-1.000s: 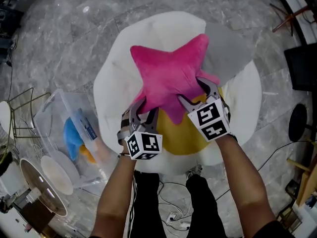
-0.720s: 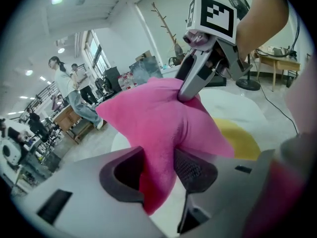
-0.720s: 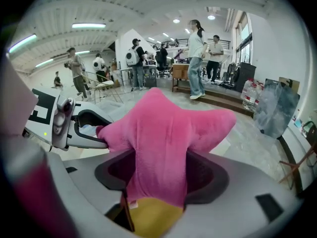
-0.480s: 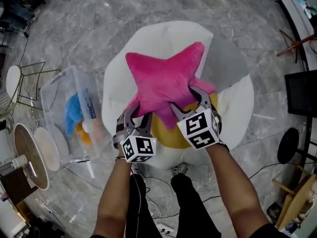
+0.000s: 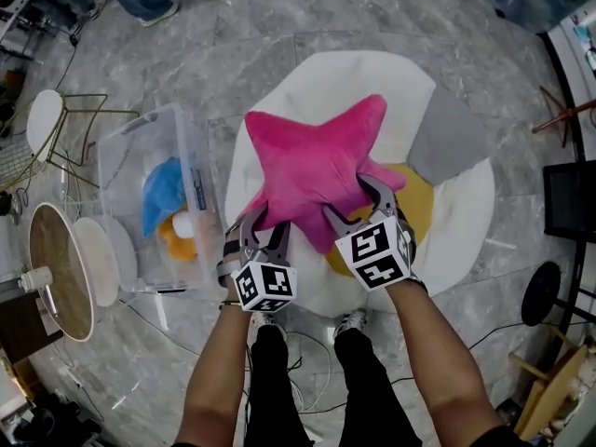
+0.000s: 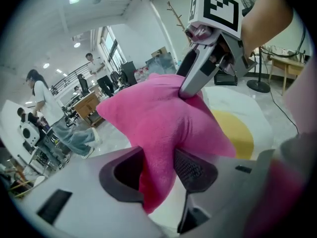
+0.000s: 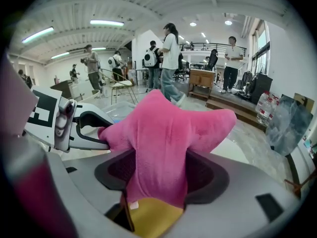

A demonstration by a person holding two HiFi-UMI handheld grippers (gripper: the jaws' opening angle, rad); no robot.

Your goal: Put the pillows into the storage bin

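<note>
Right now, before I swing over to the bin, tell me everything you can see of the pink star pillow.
The pink star pillow is plush, five-pointed, with fleecy-looking fabric, plump, no damage showing. It is held up above the white and yellow egg-shaped cushion, not in the clear bin to its left. The left tongs are clamped on its lower left point, the right tongs on a fold by its right point. Nothing else touches it that I can see.
</note>
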